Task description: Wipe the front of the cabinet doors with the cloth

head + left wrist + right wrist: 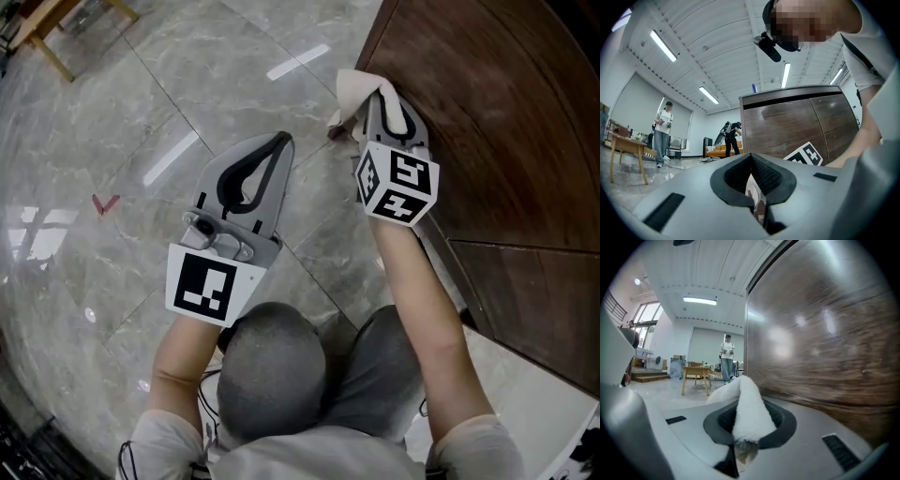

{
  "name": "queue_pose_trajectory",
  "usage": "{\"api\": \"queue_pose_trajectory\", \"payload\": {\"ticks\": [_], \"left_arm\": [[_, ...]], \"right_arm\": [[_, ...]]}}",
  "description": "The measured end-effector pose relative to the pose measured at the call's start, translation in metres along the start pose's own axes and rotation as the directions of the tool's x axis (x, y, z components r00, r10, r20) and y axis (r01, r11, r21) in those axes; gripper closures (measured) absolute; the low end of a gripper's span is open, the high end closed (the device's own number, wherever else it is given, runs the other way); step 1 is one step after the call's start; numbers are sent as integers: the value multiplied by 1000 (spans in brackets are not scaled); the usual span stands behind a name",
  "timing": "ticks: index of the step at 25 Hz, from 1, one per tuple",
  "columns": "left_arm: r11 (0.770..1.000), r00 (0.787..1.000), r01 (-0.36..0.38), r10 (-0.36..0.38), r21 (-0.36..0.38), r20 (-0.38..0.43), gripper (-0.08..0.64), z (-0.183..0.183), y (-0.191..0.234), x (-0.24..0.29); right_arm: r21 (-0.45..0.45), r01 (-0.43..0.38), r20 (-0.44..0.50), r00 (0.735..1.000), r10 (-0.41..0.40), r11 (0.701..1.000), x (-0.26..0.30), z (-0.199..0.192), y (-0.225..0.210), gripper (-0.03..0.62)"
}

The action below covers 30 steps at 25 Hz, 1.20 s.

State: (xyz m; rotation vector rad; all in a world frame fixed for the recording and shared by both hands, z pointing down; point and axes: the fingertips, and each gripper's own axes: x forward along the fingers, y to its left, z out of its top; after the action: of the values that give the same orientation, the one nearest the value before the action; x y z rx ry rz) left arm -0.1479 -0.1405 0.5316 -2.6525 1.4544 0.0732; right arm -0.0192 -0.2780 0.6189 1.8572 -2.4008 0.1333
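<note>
A dark brown wooden cabinet door (pixel 487 122) fills the upper right of the head view. My right gripper (pixel 373 94) is shut on a white cloth (pixel 354 89), and the cloth sits at the door's left edge, near the floor. In the right gripper view the cloth (pixel 749 413) bulges out between the jaws, with the cabinet door (pixel 825 333) close on the right. My left gripper (pixel 281 141) hangs over the marble floor to the left of the cabinet, shut with nothing in it. The left gripper view shows its jaws closed (pixel 751 157), with the cabinet (pixel 797 126) ahead.
A grey marble floor (pixel 141 112) spreads to the left, with a small red mark (pixel 105 202) on it. A wooden table (pixel 47 28) stands at the far upper left. A white surface (pixel 525 394) lies at the lower right. Two people (pixel 661 133) stand far off in the room.
</note>
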Motion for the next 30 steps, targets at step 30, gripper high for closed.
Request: {"api": "queue_pose_trajectory", "payload": {"ticks": [30], "left_arm": [[997,997,73,-74,21,16,543,16,-62,13]], "right_arm": [[-99,-1,-65,998,-5,995,-126,-4,-76,522]]}}
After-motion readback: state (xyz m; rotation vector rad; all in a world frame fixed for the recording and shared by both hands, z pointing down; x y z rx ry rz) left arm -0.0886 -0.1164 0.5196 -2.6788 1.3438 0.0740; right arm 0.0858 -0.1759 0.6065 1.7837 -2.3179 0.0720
